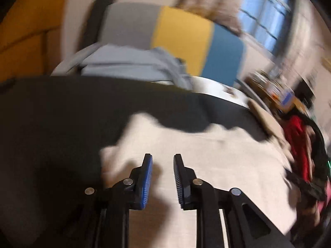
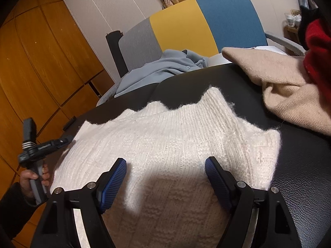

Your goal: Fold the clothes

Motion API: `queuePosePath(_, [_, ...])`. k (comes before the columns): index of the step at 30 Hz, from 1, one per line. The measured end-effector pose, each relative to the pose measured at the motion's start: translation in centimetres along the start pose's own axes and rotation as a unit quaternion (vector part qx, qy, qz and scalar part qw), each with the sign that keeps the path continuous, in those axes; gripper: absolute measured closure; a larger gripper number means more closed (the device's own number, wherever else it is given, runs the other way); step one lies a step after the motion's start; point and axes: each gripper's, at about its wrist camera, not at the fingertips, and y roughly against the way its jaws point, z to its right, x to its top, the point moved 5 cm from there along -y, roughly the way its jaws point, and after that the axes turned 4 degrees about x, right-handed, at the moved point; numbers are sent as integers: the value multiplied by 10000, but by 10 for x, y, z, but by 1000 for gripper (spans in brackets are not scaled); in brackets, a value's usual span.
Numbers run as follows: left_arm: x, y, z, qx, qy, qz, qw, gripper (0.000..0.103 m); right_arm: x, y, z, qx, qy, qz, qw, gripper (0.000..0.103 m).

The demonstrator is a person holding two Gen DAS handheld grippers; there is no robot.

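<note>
While the white knitted sweater (image 2: 165, 144) lay spread flat on the black leather surface (image 2: 306, 165), both grippers hovered over it with nothing between their blue pads. The right gripper (image 2: 165, 165) stood wide apart above the near part of the sweater, released and gripping nothing. The left gripper (image 1: 163, 161) showed a narrow gap between its fingers, empty, above the sweater's left part; that view was blurred. In the right wrist view the left gripper appeared at the sweater's left edge, held by a hand (image 2: 34, 177) in a dark sleeve. A beige cloth (image 2: 279, 86) lay heaped at the right, touching a red garment (image 2: 316, 47). Beyond the surface a pale blue shirt (image 2: 165, 66) lay on a chair (image 2: 206, 20) with grey, yellow and blue panels.
</note>
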Motion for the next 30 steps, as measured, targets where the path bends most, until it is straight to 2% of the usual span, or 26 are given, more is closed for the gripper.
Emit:
queuePosePath(2, [1, -3, 26, -296, -450, -169, 9984, 81, 0, 0, 0, 5, 2, 4, 10000, 23])
queuePosePath(5, [0, -21, 46, -488, -887, -605, 9930, 78, 0, 1, 0, 12, 5, 10, 10000, 23])
queuePosePath(11, [21, -55, 55, -712, -969, -1237, 9850, 70, 0, 2, 0, 31, 6, 21, 10000, 23])
queuePosePath(15, [17, -76, 69, -767, -1270, -1639, 9753, 61, 0, 1, -1, 48, 31, 11, 10000, 21])
queuePosePath(18, [14, -82, 71, -663, -1281, -1550, 9773, 60, 0, 1, -2, 46, 61, 2, 10000, 19])
queuePosePath(20, [13, -77, 69, -579, -1185, -1395, 9814, 80, 0, 1, -3, 52, 64, 0, 10000, 18])
queuePosePath(21, [14, -74, 71, -519, -1228, -1277, 9828, 98, 0, 1, -4, 31, 73, -6, 10000, 18])
queuePosePath(24, [18, -65, 77, -342, -1331, -927, 9862, 99, 1, 2, -9, -245, 83, -28, 9997, 19])
queuePosePath(28, [35, -66, 77, -158, -1148, -545, 9918, 99, 9, 7, -22, -663, 214, 112, 9975, 19])
queuePosePath(30, [35, -75, 74, -25, -1125, -525, 9923, 99, 9, 9, -24, -800, 313, 232, 9960, 19])
